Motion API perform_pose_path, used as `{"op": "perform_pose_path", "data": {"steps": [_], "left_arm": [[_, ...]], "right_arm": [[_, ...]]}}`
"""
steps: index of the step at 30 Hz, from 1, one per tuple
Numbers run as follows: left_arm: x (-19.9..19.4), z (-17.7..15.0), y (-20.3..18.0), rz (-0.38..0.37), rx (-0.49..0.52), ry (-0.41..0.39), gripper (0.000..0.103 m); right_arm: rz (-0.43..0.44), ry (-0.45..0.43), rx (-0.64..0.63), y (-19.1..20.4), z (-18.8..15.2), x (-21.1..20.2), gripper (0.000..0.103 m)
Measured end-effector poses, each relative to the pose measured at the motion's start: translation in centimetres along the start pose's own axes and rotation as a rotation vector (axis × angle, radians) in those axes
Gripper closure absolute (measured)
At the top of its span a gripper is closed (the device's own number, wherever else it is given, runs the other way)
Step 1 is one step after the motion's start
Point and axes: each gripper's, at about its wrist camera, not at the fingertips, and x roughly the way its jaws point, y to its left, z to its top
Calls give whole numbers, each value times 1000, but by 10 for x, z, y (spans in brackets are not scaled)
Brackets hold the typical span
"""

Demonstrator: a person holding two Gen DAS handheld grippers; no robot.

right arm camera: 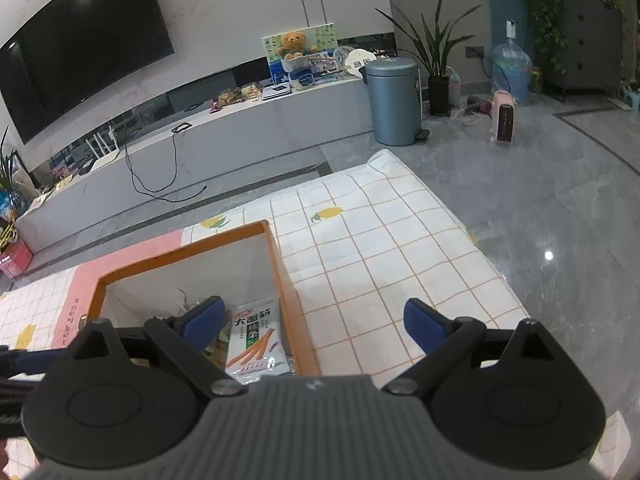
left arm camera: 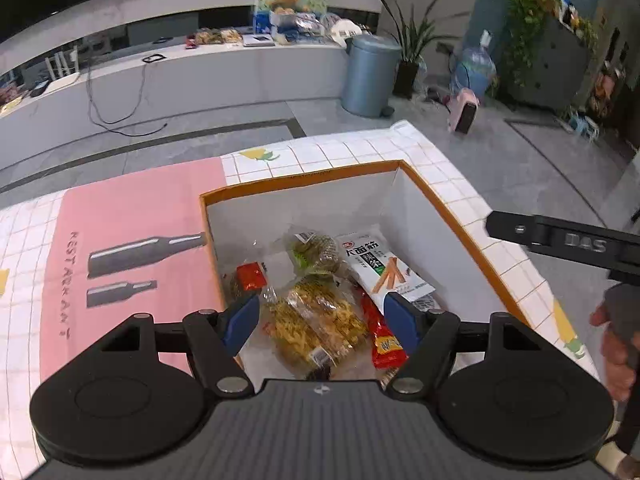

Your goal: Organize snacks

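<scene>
An orange-rimmed box [left arm camera: 304, 178] with white walls stands on the table and holds the snacks. Inside lie a white packet printed with orange sticks [left arm camera: 384, 268], clear packets of yellow-brown pastry [left arm camera: 316, 320], a greenish packet [left arm camera: 316, 254] and two red packets [left arm camera: 384, 344]. My left gripper [left arm camera: 320, 320] hangs open above the box with nothing between its blue pads [left arm camera: 240, 320]. My right gripper [right arm camera: 314, 322] is open and empty, straddling the right wall of the box [right arm camera: 184, 248]. In its view the white packet [right arm camera: 252, 340] shows beside the left pad. The snacks nearest the camera are partly hidden.
The tablecloth [right arm camera: 380, 260] is a white grid with lemons and a pink panel with printed bottles [left arm camera: 120, 240]. Its right edge drops to a grey floor. A hand [left arm camera: 616, 340] holds the right tool. A blue bin [left arm camera: 370, 76] and pink heater [left arm camera: 464, 110] stand beyond.
</scene>
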Motion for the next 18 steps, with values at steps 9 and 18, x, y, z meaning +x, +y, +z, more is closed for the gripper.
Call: {"op": "perform_pose_path", "data": {"steps": [9,18], "left_arm": [[-43,-40,-6,27,-9,-53,19],[-60,-89,24,74,-133,-42,18]], "right_arm": [[7,22,-84,18,-12,-3,9],[58,21,28,3,-29,-19,9]]}}
